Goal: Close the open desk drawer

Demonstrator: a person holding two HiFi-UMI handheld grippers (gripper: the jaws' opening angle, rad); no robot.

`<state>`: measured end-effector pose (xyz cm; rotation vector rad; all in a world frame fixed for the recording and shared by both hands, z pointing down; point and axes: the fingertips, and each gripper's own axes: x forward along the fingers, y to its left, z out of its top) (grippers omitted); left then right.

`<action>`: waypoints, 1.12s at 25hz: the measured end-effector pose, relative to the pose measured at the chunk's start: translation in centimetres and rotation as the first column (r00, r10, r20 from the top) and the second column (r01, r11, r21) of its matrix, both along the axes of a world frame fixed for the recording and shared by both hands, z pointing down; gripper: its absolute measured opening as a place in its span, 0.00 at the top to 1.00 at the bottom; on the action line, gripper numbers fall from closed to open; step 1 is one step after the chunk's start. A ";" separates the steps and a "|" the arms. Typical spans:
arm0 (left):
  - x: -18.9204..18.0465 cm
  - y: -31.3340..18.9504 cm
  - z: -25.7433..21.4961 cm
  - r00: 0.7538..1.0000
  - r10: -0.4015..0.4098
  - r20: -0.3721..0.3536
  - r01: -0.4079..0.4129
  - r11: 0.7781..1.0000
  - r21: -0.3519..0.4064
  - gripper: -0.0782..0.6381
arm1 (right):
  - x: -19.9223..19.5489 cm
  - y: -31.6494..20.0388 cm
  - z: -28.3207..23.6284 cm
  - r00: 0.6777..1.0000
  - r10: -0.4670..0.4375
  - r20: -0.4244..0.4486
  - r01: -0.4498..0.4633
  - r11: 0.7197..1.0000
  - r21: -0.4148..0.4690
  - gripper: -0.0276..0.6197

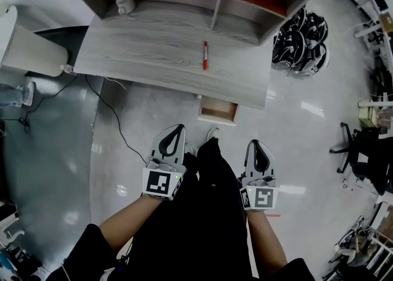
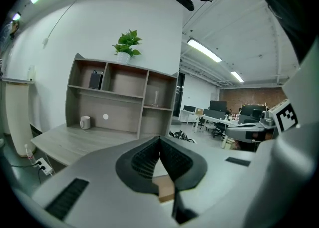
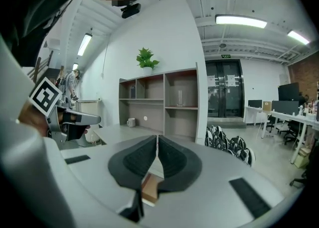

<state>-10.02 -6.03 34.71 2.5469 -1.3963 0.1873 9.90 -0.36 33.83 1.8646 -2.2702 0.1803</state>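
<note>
With left tongs [image 1: 177, 129] and right tongs [image 1: 254, 145] closed on nothing, an off-centre shove could jam the drawer [image 1: 218, 113].

Bright ceiling-lit frames, fisheye-warped edges

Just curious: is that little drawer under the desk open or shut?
Open. The drawer juts out past the front edge of the desk, its brown inside showing.
</note>
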 end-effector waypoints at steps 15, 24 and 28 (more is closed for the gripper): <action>2.5 -0.8 15.0 0.995 0.047 0.087 -0.040 0.997 -0.071 0.87 | 2.8 -1.2 15.4 0.996 0.073 0.042 -0.067 0.990 -0.127 0.93; 3.7 -1.0 23.2 0.992 0.084 0.098 -0.074 0.991 -0.108 0.87 | 4.3 -1.4 25.6 0.999 -0.027 0.041 0.036 0.969 -0.245 0.82; 4.5 0.2 26.9 0.987 0.132 0.090 -0.117 0.982 -0.149 0.78 | 3.9 -1.0 29.3 0.995 -0.085 0.052 0.097 0.950 -0.296 0.74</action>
